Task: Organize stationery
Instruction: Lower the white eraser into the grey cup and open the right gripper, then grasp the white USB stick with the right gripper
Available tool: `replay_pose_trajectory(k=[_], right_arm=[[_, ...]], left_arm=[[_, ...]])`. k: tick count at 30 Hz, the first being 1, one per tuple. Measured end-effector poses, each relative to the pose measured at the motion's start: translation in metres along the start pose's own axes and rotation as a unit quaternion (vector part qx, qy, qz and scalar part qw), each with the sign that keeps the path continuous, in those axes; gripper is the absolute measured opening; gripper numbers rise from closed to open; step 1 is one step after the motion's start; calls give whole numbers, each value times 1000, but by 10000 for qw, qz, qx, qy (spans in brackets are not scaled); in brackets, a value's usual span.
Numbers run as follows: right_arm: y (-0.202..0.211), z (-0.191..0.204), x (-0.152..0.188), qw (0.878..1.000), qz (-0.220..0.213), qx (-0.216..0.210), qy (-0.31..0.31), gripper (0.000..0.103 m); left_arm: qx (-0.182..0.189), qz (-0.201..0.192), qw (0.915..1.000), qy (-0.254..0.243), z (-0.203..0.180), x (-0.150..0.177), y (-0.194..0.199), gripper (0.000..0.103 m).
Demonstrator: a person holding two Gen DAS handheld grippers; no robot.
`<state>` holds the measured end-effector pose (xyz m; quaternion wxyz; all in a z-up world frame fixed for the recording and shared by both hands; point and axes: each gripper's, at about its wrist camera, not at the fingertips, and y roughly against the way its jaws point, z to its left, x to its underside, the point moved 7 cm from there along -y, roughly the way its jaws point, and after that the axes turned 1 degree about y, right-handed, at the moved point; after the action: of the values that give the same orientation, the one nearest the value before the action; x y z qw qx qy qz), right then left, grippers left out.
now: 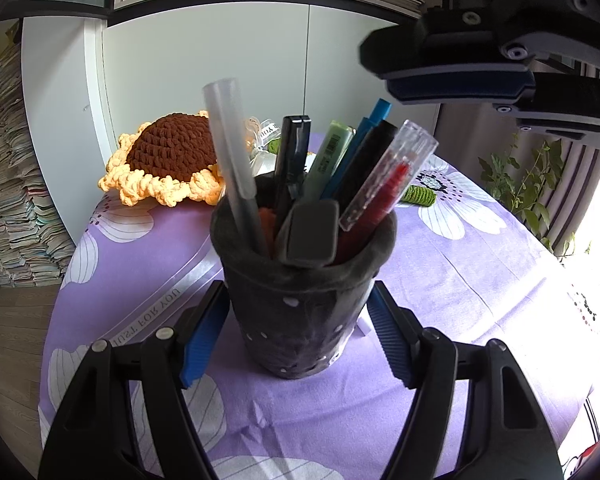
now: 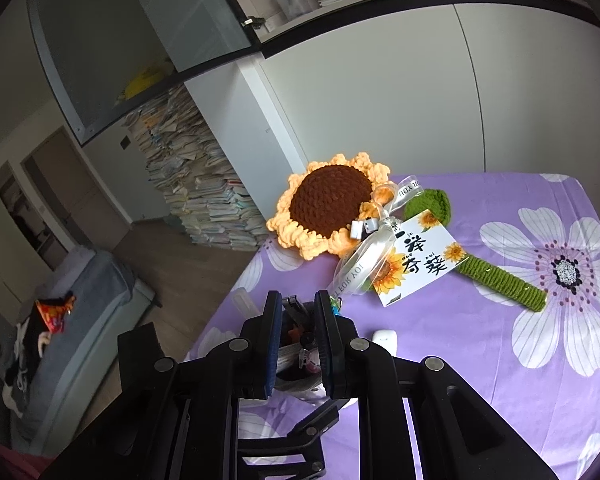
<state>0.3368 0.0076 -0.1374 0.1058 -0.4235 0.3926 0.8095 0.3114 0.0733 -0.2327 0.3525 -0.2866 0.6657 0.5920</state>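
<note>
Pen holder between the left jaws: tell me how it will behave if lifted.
The pen holder looks like soft fabric, so it would probably squash rather than slip. Tall pens lean out above its rim, so it may be top-heavy and tip. The left gripper flanks it.

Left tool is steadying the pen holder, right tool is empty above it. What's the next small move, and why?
Probably lower the right tool toward the small white item beside the pen holder and open it; that looks like the only loose stationery left on the cloth.
</note>
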Motion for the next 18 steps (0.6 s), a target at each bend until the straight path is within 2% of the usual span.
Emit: replay_pose_trajectory(k=[3, 6, 8, 11, 14, 18], right_arm=[[9, -12, -3, 9996, -153, 239, -69, 17], [14, -27, -1, 9988, -131, 397, -247, 17], [9, -40, 4, 9970, 64, 698, -320, 17], [-11, -62, 23, 9917, 616, 1041, -425, 17], [-28, -79, 45, 9860, 1094, 1063, -667, 17], [-42, -89, 58, 9817, 1337, 1104, -783, 17]], left_arm=[[36, 10, 10000, 37, 1, 0, 0, 70], [18, -12, 10000, 21, 0, 0, 1, 70], [21, -21, 10000, 29, 0, -1, 2, 70], [-16, -75, 10000, 32, 1, -2, 4, 70], [-56, -148, 9999, 24, 1, -3, 7, 69], [-121, -150, 9998, 37, 3, -3, 6, 68]])
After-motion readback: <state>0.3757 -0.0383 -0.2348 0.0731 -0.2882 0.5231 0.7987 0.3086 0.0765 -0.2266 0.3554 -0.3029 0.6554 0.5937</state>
